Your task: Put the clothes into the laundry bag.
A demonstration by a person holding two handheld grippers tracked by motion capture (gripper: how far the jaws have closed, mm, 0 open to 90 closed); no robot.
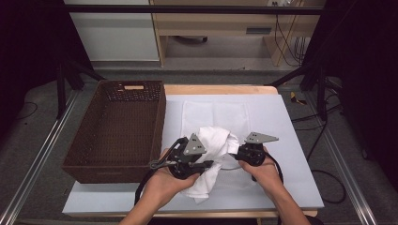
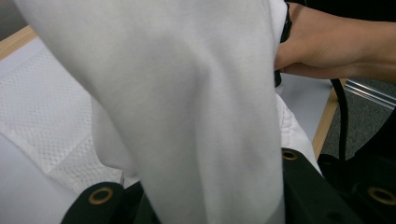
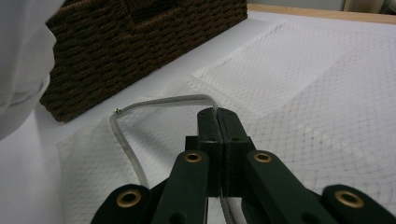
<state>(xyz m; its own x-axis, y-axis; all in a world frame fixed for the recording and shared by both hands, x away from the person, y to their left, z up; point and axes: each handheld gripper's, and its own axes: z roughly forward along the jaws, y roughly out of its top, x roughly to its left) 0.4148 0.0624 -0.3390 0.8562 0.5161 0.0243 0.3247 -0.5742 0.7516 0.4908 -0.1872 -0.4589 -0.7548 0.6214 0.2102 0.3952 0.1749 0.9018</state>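
White cloth hangs bunched in the left gripper, clamped on it above the tabletop; the right gripper pinches the mesh bag's zipper edge — bagging looks barely begun; the wicker basket waits beyond.

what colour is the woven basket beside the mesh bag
Dark brown. The rectangular woven wicker basket shows best in the high view, left of the white mesh bag.

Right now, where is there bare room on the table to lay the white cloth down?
The basket is empty inside. The sheet is bare right of the mesh bag, up to the table's right edge, and along the front left corner. It is crowded in the front middle, around the white cloth and both grippers.
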